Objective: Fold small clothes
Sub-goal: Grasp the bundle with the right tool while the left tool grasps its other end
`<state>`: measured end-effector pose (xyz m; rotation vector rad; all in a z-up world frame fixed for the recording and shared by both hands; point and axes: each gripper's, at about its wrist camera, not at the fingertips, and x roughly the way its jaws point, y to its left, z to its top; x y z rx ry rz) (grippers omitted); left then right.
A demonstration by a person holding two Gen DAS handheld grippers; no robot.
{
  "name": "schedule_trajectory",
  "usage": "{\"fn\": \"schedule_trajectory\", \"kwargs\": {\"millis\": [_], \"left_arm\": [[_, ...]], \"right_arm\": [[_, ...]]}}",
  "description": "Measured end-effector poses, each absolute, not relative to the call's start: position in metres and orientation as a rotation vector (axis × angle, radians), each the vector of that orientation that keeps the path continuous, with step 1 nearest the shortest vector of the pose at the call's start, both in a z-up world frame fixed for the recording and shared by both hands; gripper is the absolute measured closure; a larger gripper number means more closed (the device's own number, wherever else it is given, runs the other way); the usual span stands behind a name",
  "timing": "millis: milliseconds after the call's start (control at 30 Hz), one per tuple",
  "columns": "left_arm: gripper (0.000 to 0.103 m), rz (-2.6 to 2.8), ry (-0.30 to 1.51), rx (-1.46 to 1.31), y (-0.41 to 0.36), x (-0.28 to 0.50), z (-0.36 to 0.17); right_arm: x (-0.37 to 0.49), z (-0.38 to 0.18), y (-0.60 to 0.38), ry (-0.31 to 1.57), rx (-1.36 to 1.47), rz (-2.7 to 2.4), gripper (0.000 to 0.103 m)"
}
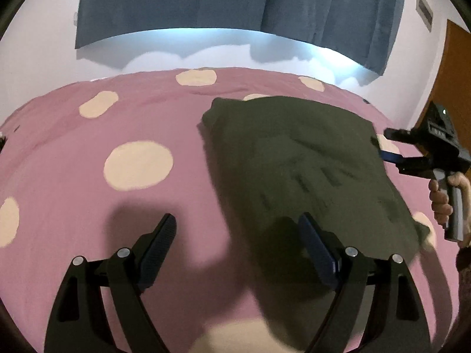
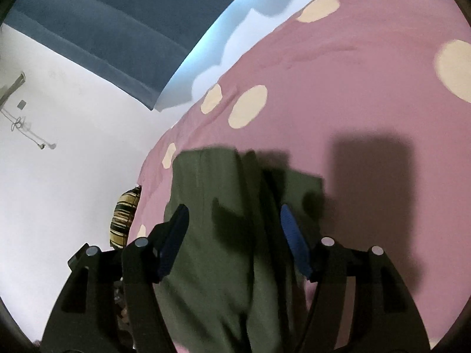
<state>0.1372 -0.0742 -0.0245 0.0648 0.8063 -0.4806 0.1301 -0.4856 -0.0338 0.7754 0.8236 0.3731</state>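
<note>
The olive garment (image 1: 297, 158) is seen as soft matt cloth, a bit fuzzy, laid on a pink bedspread (image 1: 59, 153) that's also matt fabric, printed with cream dots and lightly creased. The left gripper (image 1: 238, 229) and right gripper (image 2: 234, 220) look made of matt black plastic, with shiny little metal pins at the joints and finely ribbed pads (image 1: 160, 238). The curtain (image 1: 176, 3) is read as heavy blue cloth, and the door (image 1: 457, 67) as smooth brown wood.

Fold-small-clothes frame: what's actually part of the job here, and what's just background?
Job:
- dark green garment, lying folded on the bed
- left claw, open, nothing in it
- right claw, open above the garment

Background:
- pink spotted bedspread
- blue curtain
- striped cushion at the bed's edge
- brown door
</note>
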Motion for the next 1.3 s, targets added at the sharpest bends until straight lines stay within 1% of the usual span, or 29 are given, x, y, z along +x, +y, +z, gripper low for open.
{"fn": "schedule_trajectory", "kwargs": {"millis": [33,67,100,267,400,500,667,767,833,867,933,967,1000,1033,1067,1133,1300], "left_arm": [[0.019,-0.465,0.808,0.081,-0.079,0.144,-0.026],[0.019,-0.458,0.814,0.085,-0.084,0.152,-0.029],[0.018,-0.453,0.820,0.084,-0.087,0.157,-0.031],[0.018,-0.431,0.818,0.169,-0.102,0.161,-0.040],[0.017,-0.423,0.827,0.186,-0.106,0.162,-0.049],[0.017,-0.426,0.848,0.148,-0.103,0.165,-0.052],[0.017,-0.424,0.846,0.140,-0.104,0.164,-0.055],[0.016,-0.433,0.855,0.115,-0.100,0.168,-0.055],[0.016,-0.448,0.869,0.086,-0.096,0.170,-0.053],[0.016,-0.463,0.876,0.072,-0.093,0.172,-0.051],[0.016,-0.482,0.879,0.051,-0.085,0.171,-0.044],[0.016,-0.496,0.867,0.026,-0.076,0.169,-0.038],[0.016,-0.508,0.861,0.010,-0.071,0.167,-0.036],[0.016,-0.527,0.863,-0.012,-0.063,0.166,-0.034],[0.016,-0.543,0.872,-0.026,-0.060,0.166,-0.035],[0.016,-0.567,0.902,-0.053,-0.055,0.170,-0.041],[0.017,-0.612,1.008,-0.192,-0.050,0.192,-0.060]], "right_arm": [[0.144,-0.036,-0.482,0.838,0.779,0.386,0.042],[0.154,-0.037,-0.478,0.851,0.773,0.390,0.069],[0.166,-0.042,-0.475,0.880,0.758,0.393,0.100],[0.186,-0.068,-0.476,0.968,0.749,0.318,0.100],[0.187,-0.096,-0.480,0.998,0.806,0.321,0.101],[0.185,-0.103,-0.483,0.994,0.855,0.335,0.101],[0.183,-0.105,-0.483,0.997,0.848,0.316,0.102],[0.182,-0.103,-0.483,0.989,0.859,0.304,0.100],[0.180,-0.098,-0.486,0.981,0.869,0.289,0.096],[0.176,-0.093,-0.488,0.968,0.871,0.272,0.091],[0.163,-0.081,-0.495,0.927,0.879,0.253,0.074],[0.156,-0.075,-0.499,0.911,0.880,0.249,0.054],[0.147,-0.069,-0.503,0.890,0.880,0.249,0.036],[0.137,-0.062,-0.509,0.864,0.880,0.251,0.032],[0.129,-0.060,-0.513,0.851,0.884,0.257,0.030],[0.118,-0.063,-0.520,0.856,0.909,0.274,0.030],[0.121,-0.082,-0.517,0.927,0.882,0.282,0.028]]}}
